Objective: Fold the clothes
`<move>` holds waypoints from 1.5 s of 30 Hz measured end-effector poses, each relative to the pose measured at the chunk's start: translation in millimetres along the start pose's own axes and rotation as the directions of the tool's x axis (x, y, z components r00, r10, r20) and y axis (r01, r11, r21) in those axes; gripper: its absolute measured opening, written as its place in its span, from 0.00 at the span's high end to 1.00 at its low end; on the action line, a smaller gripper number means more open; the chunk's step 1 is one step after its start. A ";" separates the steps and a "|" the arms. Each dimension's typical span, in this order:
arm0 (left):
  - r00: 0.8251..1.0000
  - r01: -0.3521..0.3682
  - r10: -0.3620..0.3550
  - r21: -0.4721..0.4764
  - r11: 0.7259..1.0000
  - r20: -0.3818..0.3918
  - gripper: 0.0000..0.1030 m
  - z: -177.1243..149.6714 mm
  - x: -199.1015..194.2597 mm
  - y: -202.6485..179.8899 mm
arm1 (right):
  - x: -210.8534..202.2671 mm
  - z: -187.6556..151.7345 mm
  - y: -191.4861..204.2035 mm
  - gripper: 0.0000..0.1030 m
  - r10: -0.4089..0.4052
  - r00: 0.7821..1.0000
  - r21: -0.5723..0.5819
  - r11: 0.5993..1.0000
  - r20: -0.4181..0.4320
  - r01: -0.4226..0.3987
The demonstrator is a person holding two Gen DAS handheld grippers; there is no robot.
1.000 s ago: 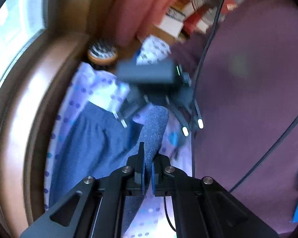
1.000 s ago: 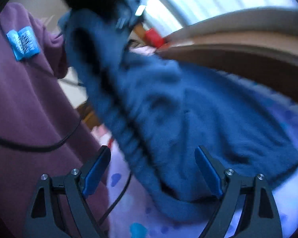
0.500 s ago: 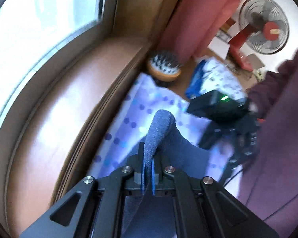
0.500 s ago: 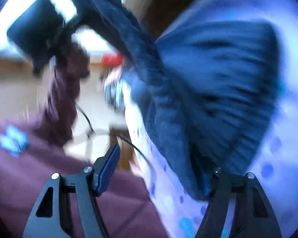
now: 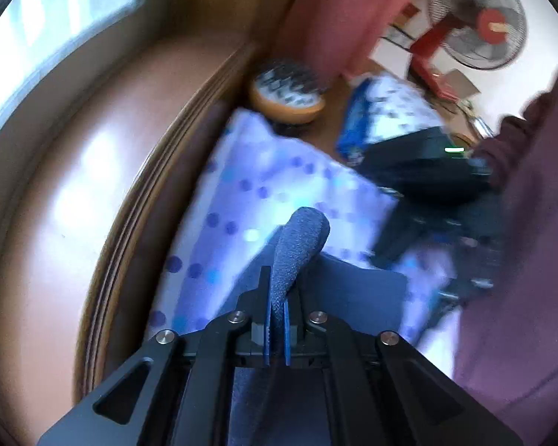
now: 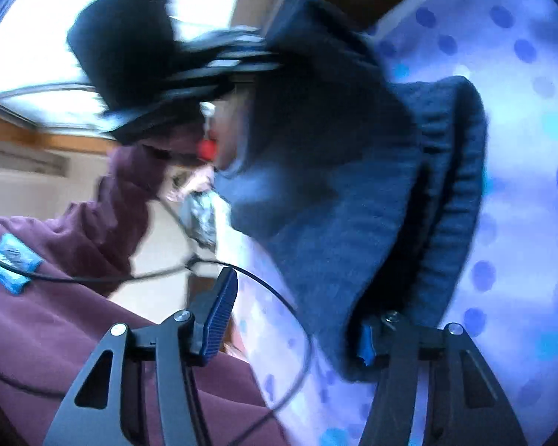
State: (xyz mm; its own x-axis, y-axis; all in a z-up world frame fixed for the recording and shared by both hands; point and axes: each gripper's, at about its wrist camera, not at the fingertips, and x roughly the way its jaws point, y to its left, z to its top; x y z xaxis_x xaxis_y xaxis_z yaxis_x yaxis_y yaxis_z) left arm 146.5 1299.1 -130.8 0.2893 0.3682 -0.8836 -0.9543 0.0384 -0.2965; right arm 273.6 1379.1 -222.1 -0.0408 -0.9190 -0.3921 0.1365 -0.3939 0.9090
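The left gripper (image 5: 277,329) is clamped on a fold of the blue knit garment (image 5: 297,245), which rises in a hump past its tips and spreads below over the polka-dot sheet (image 5: 279,178) of the bed. That sheet runs along the wooden ledge (image 5: 74,186) at its edge by the window. The right gripper (image 6: 290,319) is closing, and the garment's ribbed hem (image 6: 446,223) hangs down against its right-hand finger (image 6: 364,345); the left-hand finger (image 6: 219,312) stands clear in air, so nothing is pinched yet.

The likely trouble is a poor catch on the right: with the hem bunched to one side, the jaws may close on a thin edge or several layers, and the fold would come out crooked. A black cable (image 6: 241,271) loops just ahead of the open finger and could be caught with the cloth. The person's maroon sleeve (image 6: 74,327) sits near too.
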 end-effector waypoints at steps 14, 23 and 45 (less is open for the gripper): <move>0.998 -0.005 0.003 0.035 0.999 0.060 0.96 2.0 -53.7 -63.8 | 12.6 30.4 27.8 0.27 0.134 0.991 -0.052 0.990 0.002 -0.134; 0.990 -0.139 0.138 0.038 0.990 0.026 0.96 2.2 18.6 -30.5 | 10.2 -13.5 35.3 0.53 0.011 0.993 -0.033 0.999 0.117 -0.008; 0.991 -0.134 0.133 -0.100 0.986 -0.014 0.63 -0.2 25.5 -3.4 | -66.9 35.8 38.5 0.24 -0.360 0.914 -0.088 0.920 0.188 0.381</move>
State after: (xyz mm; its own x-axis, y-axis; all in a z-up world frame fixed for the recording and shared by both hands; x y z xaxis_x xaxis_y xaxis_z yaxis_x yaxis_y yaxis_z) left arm 157.1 1308.1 -152.4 0.1605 0.3569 -0.9202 -0.9720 -0.1047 -0.2102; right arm 246.2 1424.8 -155.9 -0.2726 -0.7009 -0.6591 0.1976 -0.7112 0.6746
